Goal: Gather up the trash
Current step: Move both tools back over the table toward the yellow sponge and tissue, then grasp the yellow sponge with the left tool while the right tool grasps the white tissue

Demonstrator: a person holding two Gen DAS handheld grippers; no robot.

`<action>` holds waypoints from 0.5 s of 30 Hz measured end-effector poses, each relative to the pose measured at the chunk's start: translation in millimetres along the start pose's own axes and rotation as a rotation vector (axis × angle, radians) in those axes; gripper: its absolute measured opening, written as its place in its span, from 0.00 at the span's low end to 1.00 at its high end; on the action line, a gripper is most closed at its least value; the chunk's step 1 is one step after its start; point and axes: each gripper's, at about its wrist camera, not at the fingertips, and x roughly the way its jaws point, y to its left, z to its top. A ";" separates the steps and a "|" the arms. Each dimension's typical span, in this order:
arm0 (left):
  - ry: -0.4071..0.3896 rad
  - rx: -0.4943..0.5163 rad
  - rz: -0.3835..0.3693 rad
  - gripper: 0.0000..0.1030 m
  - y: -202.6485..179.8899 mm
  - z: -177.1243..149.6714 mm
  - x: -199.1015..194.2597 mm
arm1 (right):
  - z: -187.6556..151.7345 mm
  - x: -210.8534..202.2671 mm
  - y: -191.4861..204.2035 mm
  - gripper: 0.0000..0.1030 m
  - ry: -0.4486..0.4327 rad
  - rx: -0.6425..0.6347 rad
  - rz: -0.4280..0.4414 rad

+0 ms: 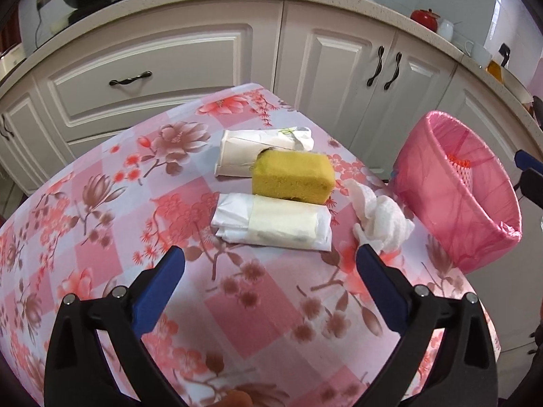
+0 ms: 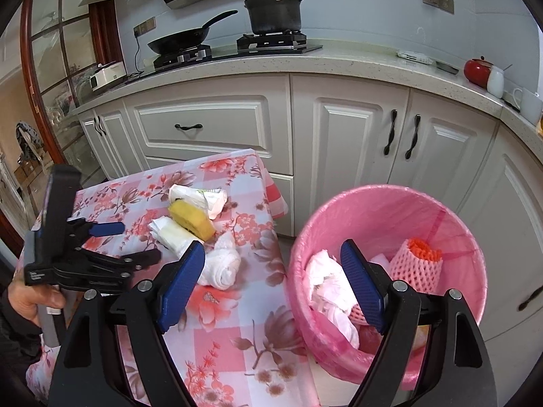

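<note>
On the pink floral tablecloth (image 1: 101,203) lie a yellow sponge (image 1: 293,176) (image 2: 191,220), a white wrapped packet (image 1: 271,225) (image 2: 169,234) in front of it, a second white packet (image 1: 261,151) (image 2: 200,198) behind it, and a crumpled white tissue (image 1: 380,220) (image 2: 222,264) near the table's right edge. My left gripper (image 1: 270,254) (image 2: 141,240) stands open just short of the near packet, with nothing between its fingers. My right gripper (image 2: 271,247) is open and empty over the gap between the table edge and the pink-lined bin (image 2: 373,193) (image 1: 454,196).
The bin stands off the table's right side and holds a foam fruit net (image 2: 417,264) and crumpled white paper (image 2: 329,285). White kitchen cabinets (image 2: 203,125) and a counter with a pan (image 2: 180,39) and a pot (image 2: 273,12) rise behind. A person's hand (image 2: 23,302) holds the left gripper.
</note>
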 end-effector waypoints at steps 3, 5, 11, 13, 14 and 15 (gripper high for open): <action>-0.003 -0.016 -0.019 0.95 3.1 8.2 4.0 | 3.0 7.3 2.8 0.76 0.011 0.004 0.009; -0.007 -0.015 -0.026 0.95 3.7 14.2 6.5 | 4.2 13.2 4.5 0.76 0.022 0.004 0.010; -0.010 -0.027 -0.049 0.95 8.3 30.6 14.6 | 1.9 28.2 8.3 0.76 0.054 0.010 0.008; -0.015 -0.028 -0.060 0.94 8.3 35.9 15.7 | -0.4 31.1 8.7 0.76 0.065 0.010 0.005; -0.011 -0.023 -0.070 0.93 7.3 38.5 17.6 | -1.7 32.0 9.0 0.76 0.070 0.009 0.003; -0.009 -0.021 -0.075 0.92 5.9 40.0 18.9 | -3.4 32.7 9.7 0.76 0.076 0.007 0.002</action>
